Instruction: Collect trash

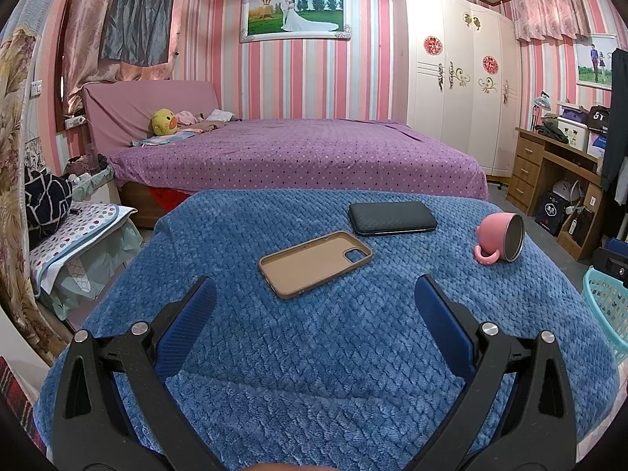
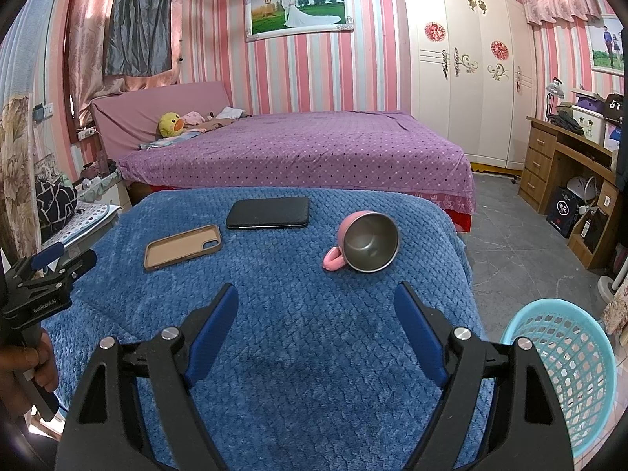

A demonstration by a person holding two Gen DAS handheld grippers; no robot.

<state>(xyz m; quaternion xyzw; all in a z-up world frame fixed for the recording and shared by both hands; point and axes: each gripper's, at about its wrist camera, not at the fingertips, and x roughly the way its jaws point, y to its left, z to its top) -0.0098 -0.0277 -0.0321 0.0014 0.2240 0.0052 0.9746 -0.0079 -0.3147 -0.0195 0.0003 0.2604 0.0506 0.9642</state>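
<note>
On the blue blanket point(image 1: 314, 333) lie a tan phone case point(image 1: 314, 263), a black power bank point(image 1: 392, 218) and a pink mug point(image 1: 500, 242) tipped on its side. The same three show in the right wrist view: case point(image 2: 182, 247), power bank point(image 2: 269, 212), mug point(image 2: 363, 241) with its steel inside facing me. My left gripper point(image 1: 316, 288) is open and empty, just short of the case. My right gripper point(image 2: 316, 294) is open and empty, short of the mug. A turquoise basket point(image 2: 565, 376) stands to the right of the blanket.
A purple bed point(image 1: 298, 153) lies beyond the blanket. A white wardrobe point(image 1: 459, 70) and a wooden desk point(image 1: 549, 165) stand at the right. A cluttered chair point(image 1: 78, 235) stands at the left. The left gripper point(image 2: 59, 261) also shows in the right wrist view.
</note>
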